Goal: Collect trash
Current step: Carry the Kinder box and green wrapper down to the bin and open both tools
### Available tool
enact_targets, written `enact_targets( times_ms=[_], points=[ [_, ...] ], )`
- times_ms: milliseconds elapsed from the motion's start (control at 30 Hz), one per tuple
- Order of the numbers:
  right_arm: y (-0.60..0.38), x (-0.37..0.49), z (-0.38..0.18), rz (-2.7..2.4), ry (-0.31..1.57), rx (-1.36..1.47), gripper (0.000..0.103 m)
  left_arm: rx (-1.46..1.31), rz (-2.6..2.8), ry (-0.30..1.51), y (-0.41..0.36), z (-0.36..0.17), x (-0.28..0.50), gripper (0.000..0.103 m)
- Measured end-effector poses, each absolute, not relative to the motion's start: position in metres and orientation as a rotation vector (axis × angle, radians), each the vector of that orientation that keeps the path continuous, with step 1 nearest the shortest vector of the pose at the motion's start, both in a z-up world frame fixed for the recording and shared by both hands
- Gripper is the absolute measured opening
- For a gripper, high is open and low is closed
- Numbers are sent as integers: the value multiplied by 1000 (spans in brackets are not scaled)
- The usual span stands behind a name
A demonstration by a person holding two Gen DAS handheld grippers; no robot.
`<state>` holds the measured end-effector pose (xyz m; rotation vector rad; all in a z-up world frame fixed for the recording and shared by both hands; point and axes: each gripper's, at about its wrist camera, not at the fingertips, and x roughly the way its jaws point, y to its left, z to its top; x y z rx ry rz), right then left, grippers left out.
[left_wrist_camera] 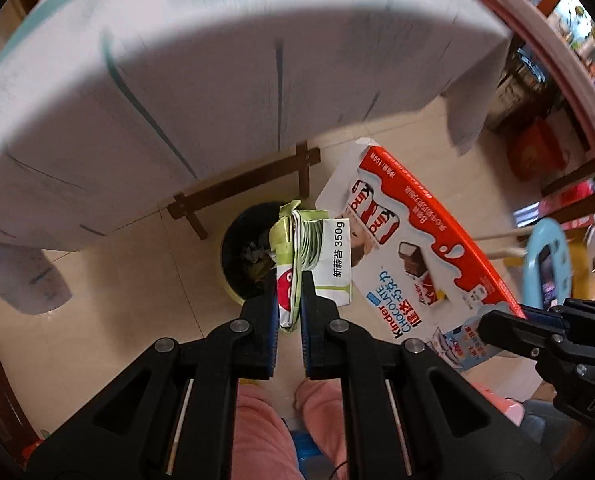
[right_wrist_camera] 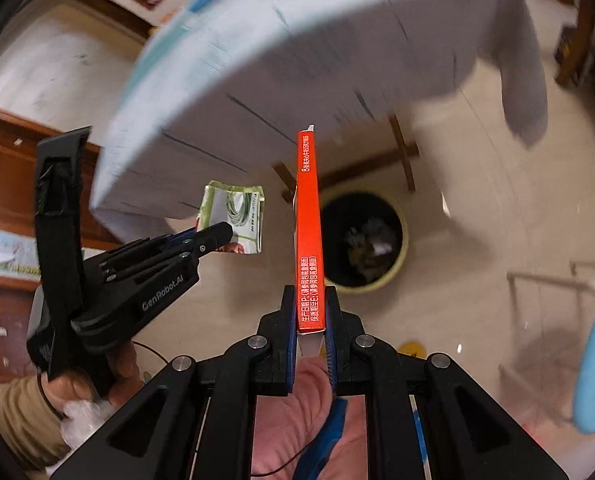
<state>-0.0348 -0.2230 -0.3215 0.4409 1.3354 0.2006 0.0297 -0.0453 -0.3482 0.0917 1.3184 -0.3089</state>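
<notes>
Packets (left_wrist_camera: 317, 256) one, boxes (right_wrist_camera: 308, 232) one, bins (right_wrist_camera: 363, 240) one

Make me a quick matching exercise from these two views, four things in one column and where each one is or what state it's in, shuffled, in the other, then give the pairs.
Things:
1. Kinder box
2. green wrapper
3. trash bin
4. tablecloth

Descriptions:
A. on the floor, open, rubbish inside
B. clamped in the left gripper
C. draped over the table edge
D. clamped in the right gripper

Pairs: 1-D, 2-B, 3-A, 4-C
</notes>
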Motion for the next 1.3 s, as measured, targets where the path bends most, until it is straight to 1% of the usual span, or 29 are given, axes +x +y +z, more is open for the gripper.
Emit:
enact_targets(
  times_ms=[367,533,633,700,767,800,833,867,900,933,1100,1300],
  points=[
    [-218,1,-518,107,1528,587,11,152,-324,1350,-53,-495,48,6],
    [-216,19,-591,74,1613,643,12,200,-334,1348,-54,-548,62,7],
    [-216,25,-619,54,1619,662,12,205,-337,1358,-53,-573,70,13],
    [-217,33,-629,40,1618,669,13,226,-332,1352,-56,-584,74,23],
    [-217,38,-636,24,1615,674,26,235,-341,1344,-57,-594,78,49],
    [-217,39,-638,10,1603,666,42,243,-335,1332,-57,-596,79,49],
    [-217,38,-637,-7,1587,657,46,243,-333,1326,-56,-599,81,51],
    [-217,38,-635,-20,1561,641,47,242,-334,1328,-56,-603,84,57],
    [-218,40,-633,-17,1550,639,48,241,-334,1331,-55,-605,85,60],
    [-220,43,-632,-18,1542,640,50,242,-329,1327,-53,-605,86,62],
    [-230,50,-630,-52,1496,591,50,258,-327,1318,-51,-594,83,62],
    [-229,44,-601,-77,1435,538,50,253,-327,1309,-49,-556,69,62]
  ],
)
